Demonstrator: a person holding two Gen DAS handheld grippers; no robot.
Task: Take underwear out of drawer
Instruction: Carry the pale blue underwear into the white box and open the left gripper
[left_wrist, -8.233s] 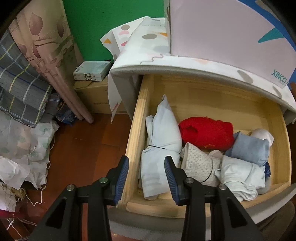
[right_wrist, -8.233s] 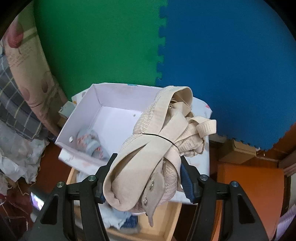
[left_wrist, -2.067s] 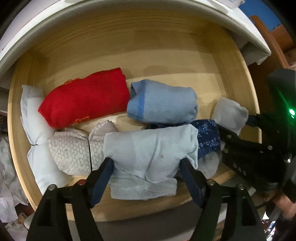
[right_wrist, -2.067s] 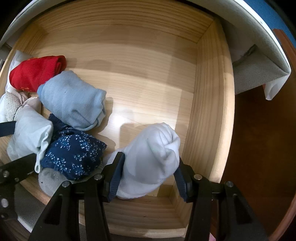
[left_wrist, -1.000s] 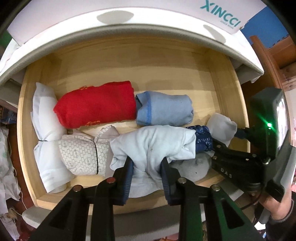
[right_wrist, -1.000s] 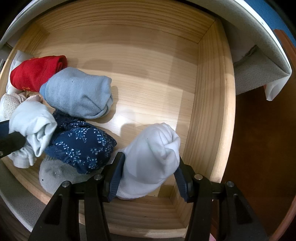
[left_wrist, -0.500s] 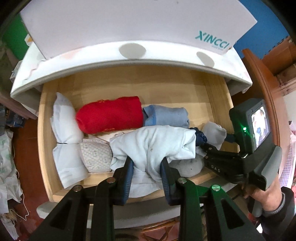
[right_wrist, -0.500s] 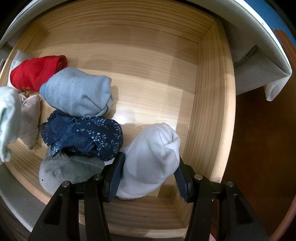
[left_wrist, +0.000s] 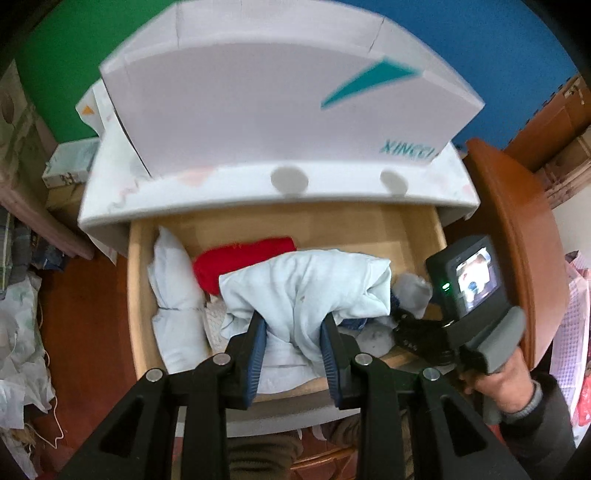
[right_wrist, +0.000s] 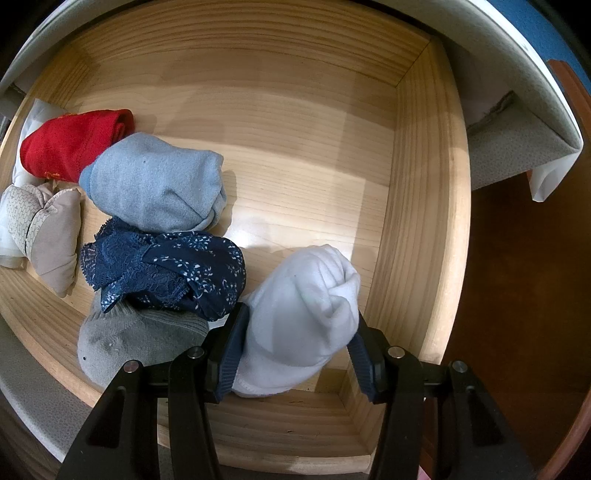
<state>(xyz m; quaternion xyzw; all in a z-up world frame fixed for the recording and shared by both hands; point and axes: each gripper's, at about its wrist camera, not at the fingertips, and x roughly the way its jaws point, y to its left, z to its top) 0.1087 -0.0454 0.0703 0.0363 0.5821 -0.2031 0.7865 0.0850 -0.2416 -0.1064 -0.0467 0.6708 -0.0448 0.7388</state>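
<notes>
Drawer (right_wrist: 417, 192): pale wood, smooth, visible grain, faint sheen. White roll (right_wrist: 306, 314): soft fleecy cloth, matt. Navy piece (right_wrist: 166, 269): printed cloth with lace edging. Grey-blue roll (right_wrist: 155, 188): fine knit. Red roll (right_wrist: 70, 147): coarser knit. Gripper arms: matt black plastic, metal screws; ribbed blue pads (right_wrist: 231, 354).

Drawer (right_wrist: 417, 206) rear and right floor bare wood: open passage there. Left and front crowded: red roll (right_wrist: 74, 142), blue roll (right_wrist: 155, 188), navy lace piece (right_wrist: 166, 273), grey piece (right_wrist: 136, 341). White box (left_wrist: 280, 107) overhangs drawer's back edge.
</notes>
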